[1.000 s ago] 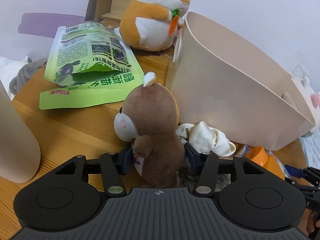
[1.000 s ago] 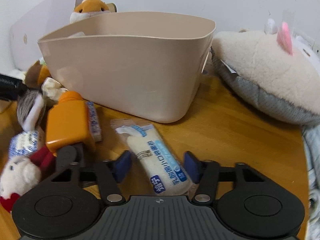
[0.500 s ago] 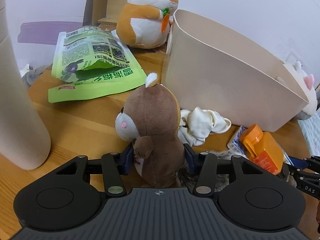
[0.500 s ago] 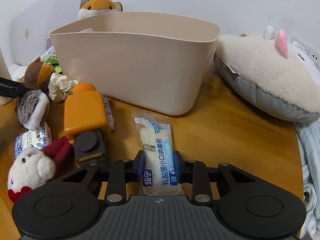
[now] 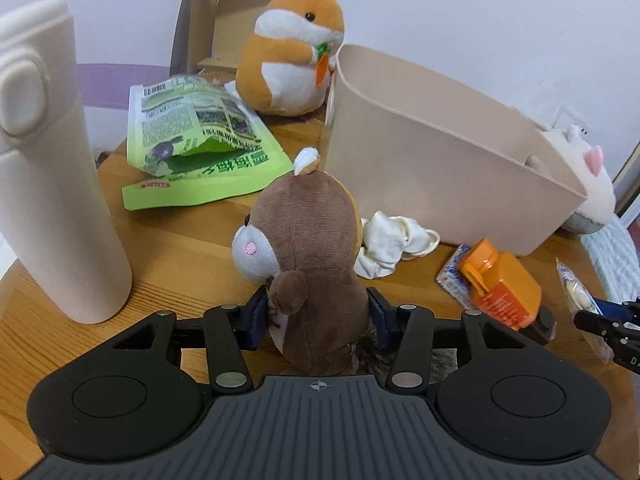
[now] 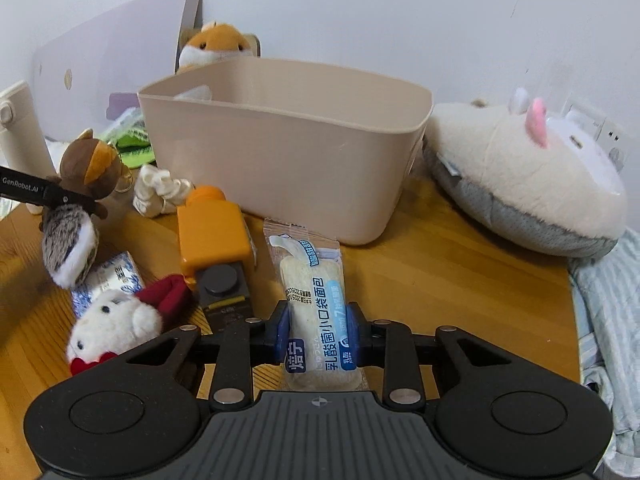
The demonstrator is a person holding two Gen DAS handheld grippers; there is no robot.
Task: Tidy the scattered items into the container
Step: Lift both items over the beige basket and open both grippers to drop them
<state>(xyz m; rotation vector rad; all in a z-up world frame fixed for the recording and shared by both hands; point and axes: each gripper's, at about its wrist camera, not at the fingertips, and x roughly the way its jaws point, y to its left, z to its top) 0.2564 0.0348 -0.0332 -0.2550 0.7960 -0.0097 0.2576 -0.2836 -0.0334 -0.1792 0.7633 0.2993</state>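
The wooden table [image 6: 440,264] holds a big beige bin [image 6: 288,160] near its back edge, by the wall. The bin looks almost empty. A big fluffy white plush [image 6: 520,176] lies beside the bin at the table's right edge. A tall white bottle [image 5: 52,168] stands at the left edge.

The left gripper [image 5: 318,314] has its two fingers squeezed onto a brown squirrel toy [image 5: 308,256], which sits upright between them, in front of the bin. The right gripper [image 6: 316,330] has its fingers pressed on a little wrapped bread pack [image 6: 314,300], near the table's front edge.

I think both things are on their way to the bin. To do it well, lift each one higher than the bin's rim first, so nothing bumps the wall. Keep the squeeze soft on the bread, because it squashes easily. Let go only when each thing is right over the opening. The orange bottle [image 6: 212,236] and small white plush [image 6: 112,328] wait nearby.
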